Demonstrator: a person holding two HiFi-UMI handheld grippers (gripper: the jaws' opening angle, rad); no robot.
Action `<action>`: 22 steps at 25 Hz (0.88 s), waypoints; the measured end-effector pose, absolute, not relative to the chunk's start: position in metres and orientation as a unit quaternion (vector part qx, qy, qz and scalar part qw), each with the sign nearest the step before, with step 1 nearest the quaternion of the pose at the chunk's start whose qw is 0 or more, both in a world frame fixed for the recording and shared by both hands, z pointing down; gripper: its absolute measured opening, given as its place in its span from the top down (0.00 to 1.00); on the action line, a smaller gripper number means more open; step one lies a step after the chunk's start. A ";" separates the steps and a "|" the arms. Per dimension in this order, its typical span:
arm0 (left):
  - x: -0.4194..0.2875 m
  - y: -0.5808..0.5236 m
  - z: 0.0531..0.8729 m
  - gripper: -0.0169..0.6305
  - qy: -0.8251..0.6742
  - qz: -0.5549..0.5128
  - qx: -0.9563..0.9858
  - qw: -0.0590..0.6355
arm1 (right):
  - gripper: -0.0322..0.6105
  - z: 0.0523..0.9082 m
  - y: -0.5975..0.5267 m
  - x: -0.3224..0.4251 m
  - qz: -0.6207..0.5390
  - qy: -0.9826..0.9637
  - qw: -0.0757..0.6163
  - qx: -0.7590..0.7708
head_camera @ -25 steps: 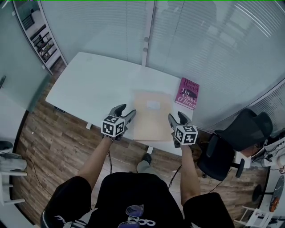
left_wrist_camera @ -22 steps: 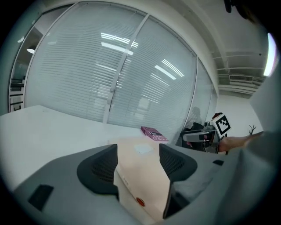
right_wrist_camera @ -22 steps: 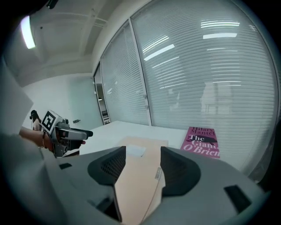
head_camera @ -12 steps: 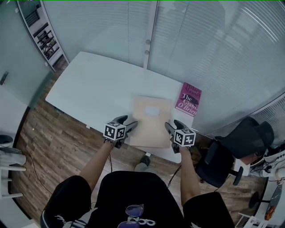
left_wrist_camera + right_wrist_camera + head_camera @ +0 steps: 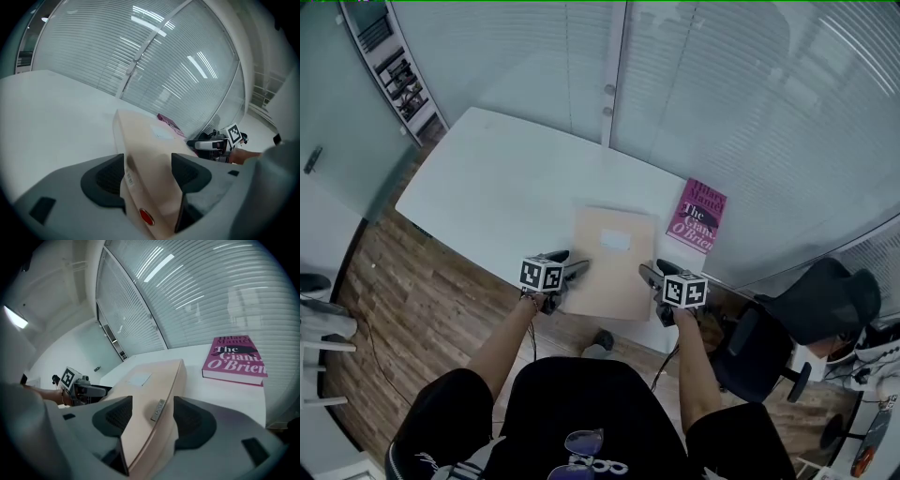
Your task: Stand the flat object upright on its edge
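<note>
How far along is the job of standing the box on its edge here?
Done: the left gripper and right gripper each sit at a side of the box, its edge between jaws that have just been opening; pads not pressing. In hand: lining up the grasp. Left: closing, tipping the box up and standing it on edge; it lies flat on the table beside the book.

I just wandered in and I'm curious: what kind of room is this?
Most likely an office or small meeting room. There is a long white table, glass walls lined with slatted blinds, and a black swivel chair on a wood floor.
</note>
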State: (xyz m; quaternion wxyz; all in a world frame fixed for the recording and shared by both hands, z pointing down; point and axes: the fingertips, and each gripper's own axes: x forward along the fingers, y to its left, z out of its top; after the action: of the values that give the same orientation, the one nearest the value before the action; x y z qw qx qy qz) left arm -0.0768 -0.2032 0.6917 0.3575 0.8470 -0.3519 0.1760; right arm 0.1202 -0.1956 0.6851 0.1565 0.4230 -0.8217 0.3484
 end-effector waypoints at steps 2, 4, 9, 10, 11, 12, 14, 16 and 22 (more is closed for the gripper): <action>-0.074 -0.204 0.696 0.51 -0.352 0.179 0.844 0.364 | 0.53 0.691 -0.199 0.122 0.359 -0.822 0.152 0.415; -0.071 -0.206 0.699 0.51 -0.352 0.180 0.841 0.370 | 0.53 0.697 -0.202 0.123 0.368 -0.823 0.150 0.406; -0.070 -0.211 0.702 0.51 -0.348 0.183 0.837 0.380 | 0.53 0.710 -0.207 0.119 0.388 -0.824 0.155 0.382; -0.070 -0.211 0.702 0.51 -0.348 0.185 0.836 0.381 | 0.53 0.712 -0.207 0.118 0.392 -0.825 0.154 0.378; -0.070 -0.211 0.703 0.51 -0.349 0.186 0.836 0.381 | 0.53 0.713 -0.207 0.118 0.396 -0.825 0.151 0.374; -0.070 -0.210 0.704 0.51 -0.349 0.186 0.836 0.381 | 0.53 0.714 -0.206 0.118 0.399 -0.826 0.149 0.370; -0.070 -0.210 0.704 0.51 -0.351 0.188 0.835 0.381 | 0.53 0.715 -0.206 0.118 0.402 -0.827 0.148 0.365; -0.069 -0.211 0.706 0.51 -0.353 0.193 0.833 0.381 | 0.53 0.716 -0.207 0.118 0.405 -0.827 0.151 0.361; -0.071 -0.212 0.711 0.51 -0.365 0.206 0.825 0.380 | 0.53 0.721 -0.209 0.117 0.407 -0.826 0.161 0.354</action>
State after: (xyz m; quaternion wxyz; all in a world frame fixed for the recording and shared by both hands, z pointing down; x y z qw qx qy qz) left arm -0.0712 -0.2119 0.7111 0.3797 0.8247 -0.3649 0.2061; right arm 0.1172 -0.2087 0.7205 0.1608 0.3545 -0.8263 0.4071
